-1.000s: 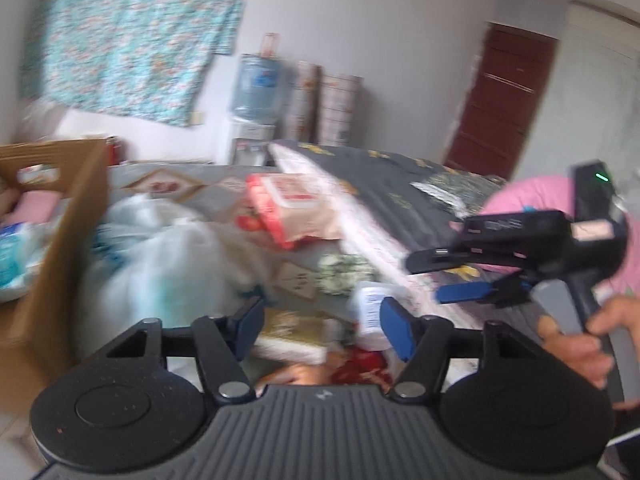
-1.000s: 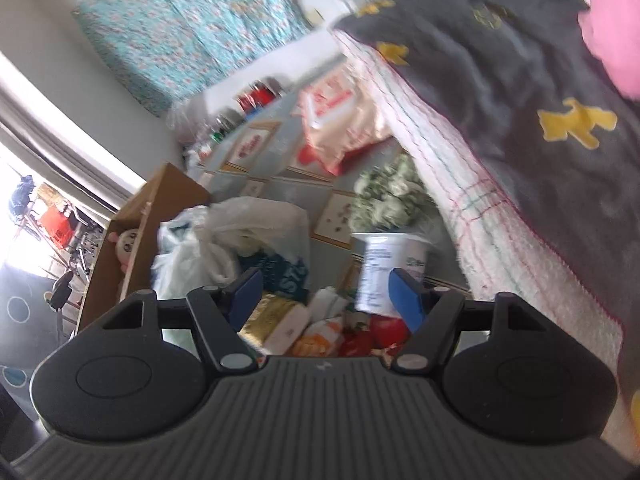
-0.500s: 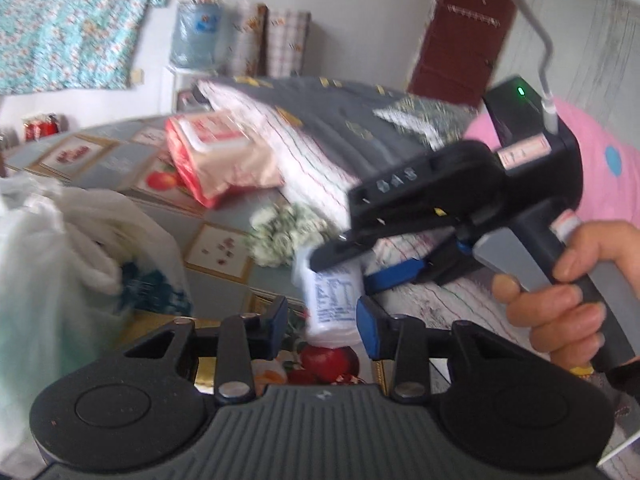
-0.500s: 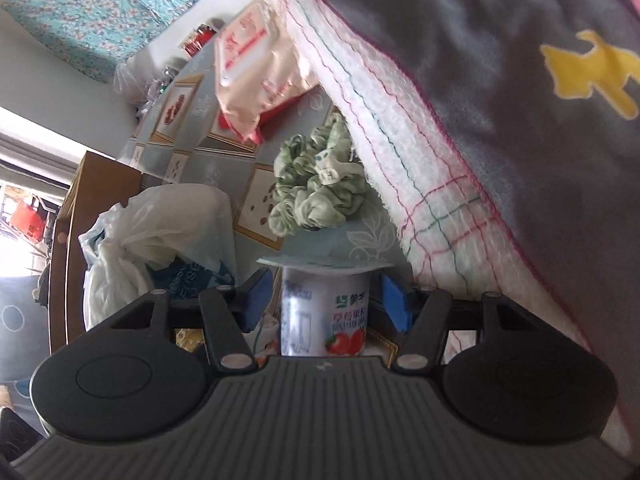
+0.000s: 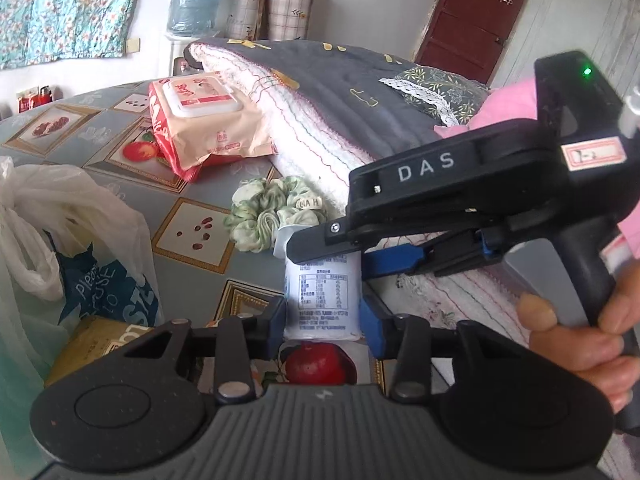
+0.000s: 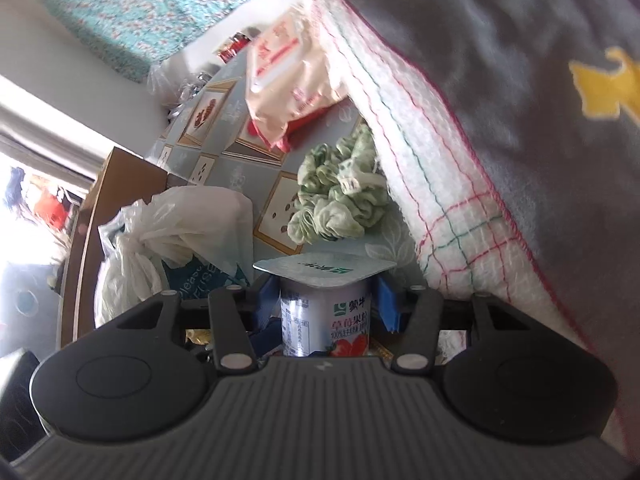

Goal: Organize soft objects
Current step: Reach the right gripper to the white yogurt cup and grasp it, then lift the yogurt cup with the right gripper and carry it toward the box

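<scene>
A white yogurt cup (image 5: 322, 300) with a foil lid stands on the patterned table. My left gripper (image 5: 323, 320) is shut on its lower body, blue pads on both sides. My right gripper (image 6: 326, 300) is closed around the same cup (image 6: 325, 320) just under the lid; in the left wrist view it (image 5: 360, 256) reaches in from the right, over the cup. A green scrunchie (image 5: 272, 212) lies just beyond the cup, also in the right wrist view (image 6: 340, 200). A wet-wipes pack (image 5: 208, 120) lies further back.
A folded grey and white blanket (image 5: 328, 92) and a pink cushion (image 5: 508, 100) fill the right side. A white plastic bag (image 5: 60, 216) sits at left, a cardboard box (image 6: 104, 200) behind it. A red fruit (image 5: 316, 364) lies below the cup.
Both grippers have closed in on the yogurt cup. The left gripper moved forward and shut on its body; the right gripper's fingers came in against it under the lid.
</scene>
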The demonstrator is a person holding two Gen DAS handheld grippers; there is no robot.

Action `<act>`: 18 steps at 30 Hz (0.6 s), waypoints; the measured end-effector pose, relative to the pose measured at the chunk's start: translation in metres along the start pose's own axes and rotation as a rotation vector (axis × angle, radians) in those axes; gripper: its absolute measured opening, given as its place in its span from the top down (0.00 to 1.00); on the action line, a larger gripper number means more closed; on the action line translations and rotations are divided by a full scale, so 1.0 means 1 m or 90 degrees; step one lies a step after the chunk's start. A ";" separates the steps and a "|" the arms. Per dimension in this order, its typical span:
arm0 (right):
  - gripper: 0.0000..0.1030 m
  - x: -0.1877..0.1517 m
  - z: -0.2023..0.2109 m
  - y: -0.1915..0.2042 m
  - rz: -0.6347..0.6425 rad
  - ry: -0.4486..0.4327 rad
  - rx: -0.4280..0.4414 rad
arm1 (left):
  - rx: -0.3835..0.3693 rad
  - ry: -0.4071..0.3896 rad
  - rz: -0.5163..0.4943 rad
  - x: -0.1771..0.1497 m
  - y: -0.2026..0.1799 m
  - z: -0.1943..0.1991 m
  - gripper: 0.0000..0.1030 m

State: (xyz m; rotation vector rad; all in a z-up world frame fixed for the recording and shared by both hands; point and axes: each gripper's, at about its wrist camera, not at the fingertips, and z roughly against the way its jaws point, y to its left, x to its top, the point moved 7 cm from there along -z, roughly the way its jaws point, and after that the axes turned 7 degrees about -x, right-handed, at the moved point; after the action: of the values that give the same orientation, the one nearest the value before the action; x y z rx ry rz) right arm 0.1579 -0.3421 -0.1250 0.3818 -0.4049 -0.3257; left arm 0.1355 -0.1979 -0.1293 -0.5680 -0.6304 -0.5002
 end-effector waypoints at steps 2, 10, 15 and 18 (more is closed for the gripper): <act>0.52 -0.003 0.005 0.006 0.038 -0.021 -0.012 | 0.004 -0.002 -0.012 0.000 -0.003 0.001 0.59; 0.52 -0.016 0.018 0.025 0.167 -0.091 -0.064 | 0.021 0.000 -0.058 -0.007 -0.013 0.003 0.58; 0.52 -0.029 0.026 0.024 0.183 -0.098 -0.069 | 0.023 0.005 -0.073 -0.015 -0.017 0.005 0.56; 0.52 -0.036 0.029 0.025 0.196 -0.103 -0.073 | 0.032 0.005 -0.086 -0.020 -0.020 0.006 0.56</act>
State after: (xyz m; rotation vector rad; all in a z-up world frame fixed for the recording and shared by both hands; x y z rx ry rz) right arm 0.1192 -0.3149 -0.1015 0.1769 -0.5931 -0.0789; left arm 0.1078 -0.2039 -0.1320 -0.4782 -0.6746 -0.6114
